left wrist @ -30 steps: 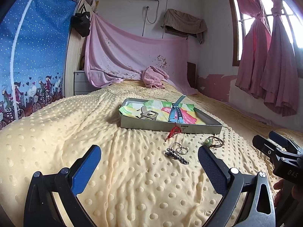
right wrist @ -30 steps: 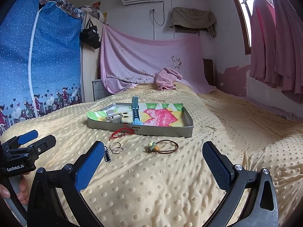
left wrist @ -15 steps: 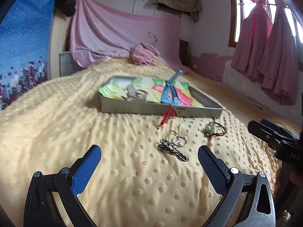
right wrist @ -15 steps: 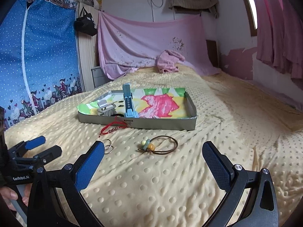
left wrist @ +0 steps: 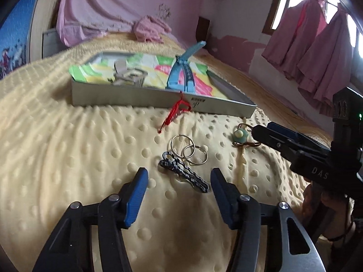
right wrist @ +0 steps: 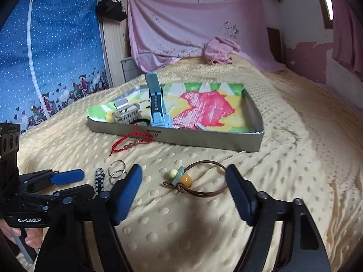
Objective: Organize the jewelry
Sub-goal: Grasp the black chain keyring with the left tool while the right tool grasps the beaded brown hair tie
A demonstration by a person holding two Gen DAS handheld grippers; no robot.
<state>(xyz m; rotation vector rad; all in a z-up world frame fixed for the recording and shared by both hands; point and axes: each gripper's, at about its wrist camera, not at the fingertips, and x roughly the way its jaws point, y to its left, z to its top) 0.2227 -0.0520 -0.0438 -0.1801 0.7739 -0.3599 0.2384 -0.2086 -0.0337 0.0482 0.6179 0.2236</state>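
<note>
A tray (right wrist: 254, 133) rests on a bed (right wrist: 295, 158), with a cloth heap (right wrist: 220, 49) far behind it. In the tray, a metal clip (right wrist: 126, 113) lies left of an upright watch strap (right wrist: 156, 104). On the bed just before the tray's near wall lies a beaded cord (right wrist: 133, 141). Nearer still, from left to right: a patterned bar (left wrist: 181, 174), two rings (left wrist: 188, 150) touching its far end, and a beaded bracelet (right wrist: 199, 179). The left gripper (left wrist: 179, 184) flanks the bar; the right gripper (right wrist: 183, 183) flanks the bracelet.

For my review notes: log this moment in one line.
left gripper: closing, over black chain | right gripper: closing, over brown bracelet | tray: unreached
</note>
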